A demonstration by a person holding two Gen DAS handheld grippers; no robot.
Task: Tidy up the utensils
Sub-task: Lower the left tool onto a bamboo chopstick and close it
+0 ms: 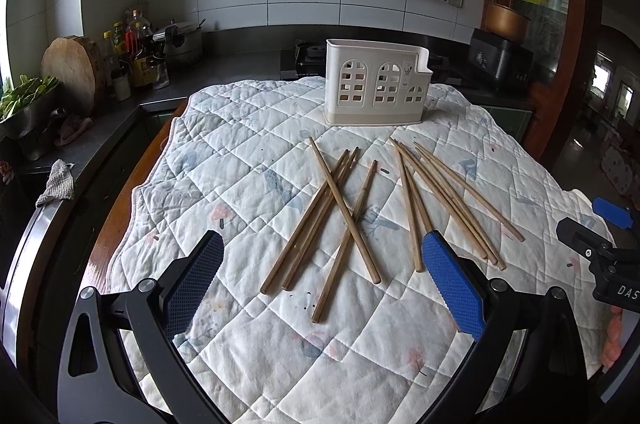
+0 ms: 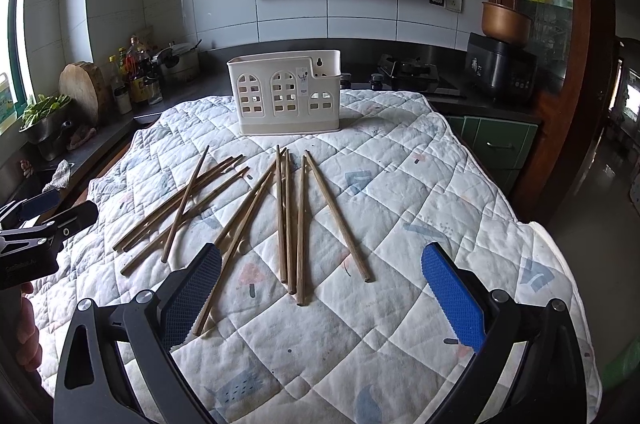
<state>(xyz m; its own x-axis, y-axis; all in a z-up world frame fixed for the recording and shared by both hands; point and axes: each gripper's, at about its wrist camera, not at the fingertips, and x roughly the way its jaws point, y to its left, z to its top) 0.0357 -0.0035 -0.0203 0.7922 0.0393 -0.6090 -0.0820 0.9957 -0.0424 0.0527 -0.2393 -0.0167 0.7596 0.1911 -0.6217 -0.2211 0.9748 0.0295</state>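
Spread wide and empty on both sides: left gripper [image 1: 322, 274] hovering low over the quilted cloth [image 1: 240, 128] on the near side of the holder, right gripper [image 2: 320, 280] likewise, nothing between either set of blue pads.

Taking the white utensil holder [image 1: 376, 90] as landmark, upright at the far end of the cloth, with arched window cut-outs and a lower step at its right end. Going left to right in front of it:

- Left bundle of chopsticks [image 1: 320, 220], near side of the holder and slightly left, crossed over one another in a loose X, lying flat.
- Right bundle of chopsticks [image 2: 296, 220], near side and slightly right, fanned out with far tips close together and near ends splayed.

None in the holder yet, so the sorting judged barely begun.

Plain brown wood, slender, tapered toward the far tips, matt surface.

Likely very light and stiff, round enough to roll or twist out of a pinch; soft cloth beneath probably giving a little under a pad pressed down. Best taken near the thicker near ends or mid-length, one or two at a time; top stick of the crossed pile first, to avoid dragging the rest.
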